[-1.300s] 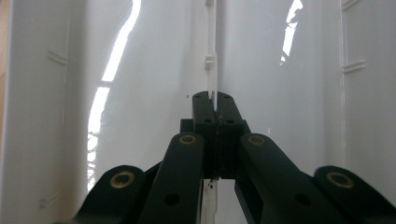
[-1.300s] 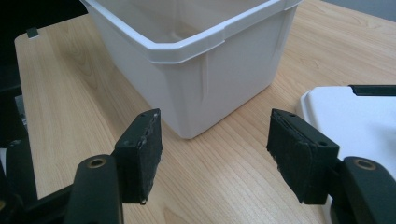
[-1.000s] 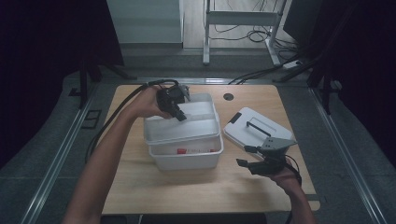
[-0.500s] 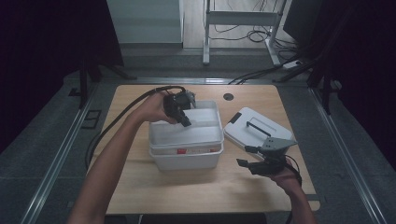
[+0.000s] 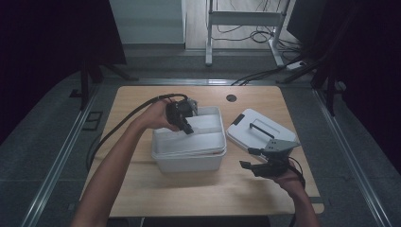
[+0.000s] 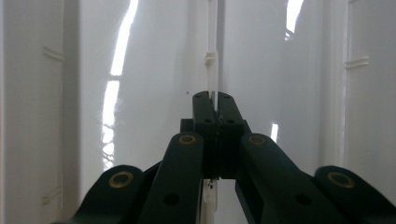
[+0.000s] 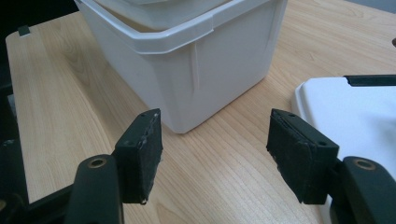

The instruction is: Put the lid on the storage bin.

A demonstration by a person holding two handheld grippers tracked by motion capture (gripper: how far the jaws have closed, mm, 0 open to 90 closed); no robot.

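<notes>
A white plastic box [image 5: 189,161] stands mid-table with a white insert tray [image 5: 208,125] resting in its top. My left gripper [image 5: 187,126] reaches down into the tray, shut on the thin upright divider [image 6: 212,46] that runs along the tray's [image 6: 149,93] middle. In its own view, the left gripper [image 6: 215,105] has its jaws pressed together on that rib. My right gripper [image 5: 247,158] hovers low at the front right, open and holding nothing. Through the right gripper [image 7: 215,149] I see the box's near corner [image 7: 196,56] ahead.
The box's white lid [image 5: 257,130] with a dark handle lies flat right of the box, and its edge [image 7: 345,112] sits beside my right jaw. The wooden table [image 5: 198,194] has a cable hole [image 5: 231,98] at the back. A black cable trails off left.
The left gripper has come down and to the right with the tray, which sat higher and offset to the left and now rests in the box. The right gripper has stayed put.
</notes>
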